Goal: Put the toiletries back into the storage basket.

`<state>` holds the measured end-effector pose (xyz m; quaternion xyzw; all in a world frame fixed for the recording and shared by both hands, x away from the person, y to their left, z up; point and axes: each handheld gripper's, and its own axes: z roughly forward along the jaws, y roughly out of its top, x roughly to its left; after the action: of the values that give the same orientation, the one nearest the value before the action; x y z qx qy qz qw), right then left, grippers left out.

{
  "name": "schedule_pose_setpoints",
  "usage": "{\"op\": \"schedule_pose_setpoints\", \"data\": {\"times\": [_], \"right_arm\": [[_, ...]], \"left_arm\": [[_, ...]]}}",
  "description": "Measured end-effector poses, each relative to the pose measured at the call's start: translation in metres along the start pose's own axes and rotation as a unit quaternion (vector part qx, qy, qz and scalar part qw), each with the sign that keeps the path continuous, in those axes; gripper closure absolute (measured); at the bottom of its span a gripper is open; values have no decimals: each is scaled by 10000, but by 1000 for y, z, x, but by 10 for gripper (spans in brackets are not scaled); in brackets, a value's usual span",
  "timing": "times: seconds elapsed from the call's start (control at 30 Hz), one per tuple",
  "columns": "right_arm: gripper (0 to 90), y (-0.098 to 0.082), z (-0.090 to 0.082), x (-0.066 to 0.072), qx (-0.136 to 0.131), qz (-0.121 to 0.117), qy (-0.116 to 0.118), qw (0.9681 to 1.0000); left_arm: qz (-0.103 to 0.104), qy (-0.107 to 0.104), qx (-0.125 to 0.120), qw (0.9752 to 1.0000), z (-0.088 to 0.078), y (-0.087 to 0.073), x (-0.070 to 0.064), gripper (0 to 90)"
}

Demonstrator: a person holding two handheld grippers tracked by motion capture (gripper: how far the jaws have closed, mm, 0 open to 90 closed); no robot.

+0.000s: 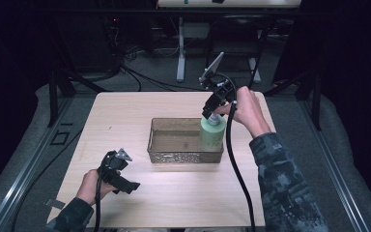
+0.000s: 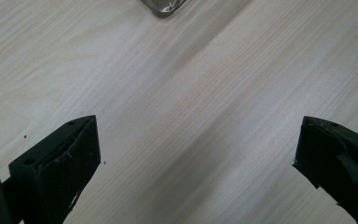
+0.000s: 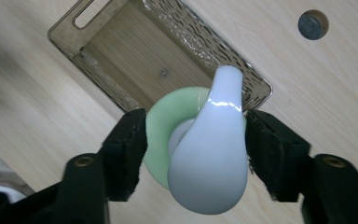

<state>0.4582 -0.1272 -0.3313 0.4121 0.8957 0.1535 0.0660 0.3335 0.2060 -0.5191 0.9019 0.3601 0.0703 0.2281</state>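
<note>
A pale green pump bottle (image 1: 211, 135) with a white pump head (image 3: 209, 154) stands upright in the right end of a clear patterned tray (image 1: 174, 157). My right gripper (image 1: 213, 113) hangs over the bottle from above. In the right gripper view its jaws (image 3: 196, 119) flank the pump head; a gap shows on the left side, so the pads do not press. The green shoulder (image 3: 161, 121) shows beneath the head. My left gripper (image 1: 125, 186) rests low near the table's front left, open wide (image 2: 199, 122) over bare wood, with nothing between its jaws.
The rest of the tray (image 3: 98, 35) holds nothing. A round grey-capped hole (image 3: 313, 24) sits in the tabletop beyond the tray. The right gripper's black cable (image 1: 236, 164) trails to the front edge. Dark floor and desk legs (image 1: 180, 53) lie behind the table.
</note>
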Motion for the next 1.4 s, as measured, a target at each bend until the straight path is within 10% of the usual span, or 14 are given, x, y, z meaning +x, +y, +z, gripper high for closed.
{"op": "schedule_pose_setpoints", "data": {"times": [0.1, 0.43, 1.4], "right_arm": [[174, -4, 1, 0, -150, 35, -82, 9998], [13, -24, 2, -1, -642, 23, -104, 9979], [0, -122, 34, -11, -1542, 140, 81, 9879]], "left_arm": [[-6, -1, -7, 10000, 0, 0, 0, 0], [6, 4, -11, 10000, 0, 0, 0, 0], [3, 7, 13, 10000, 1, 0, -1, 0]]}}
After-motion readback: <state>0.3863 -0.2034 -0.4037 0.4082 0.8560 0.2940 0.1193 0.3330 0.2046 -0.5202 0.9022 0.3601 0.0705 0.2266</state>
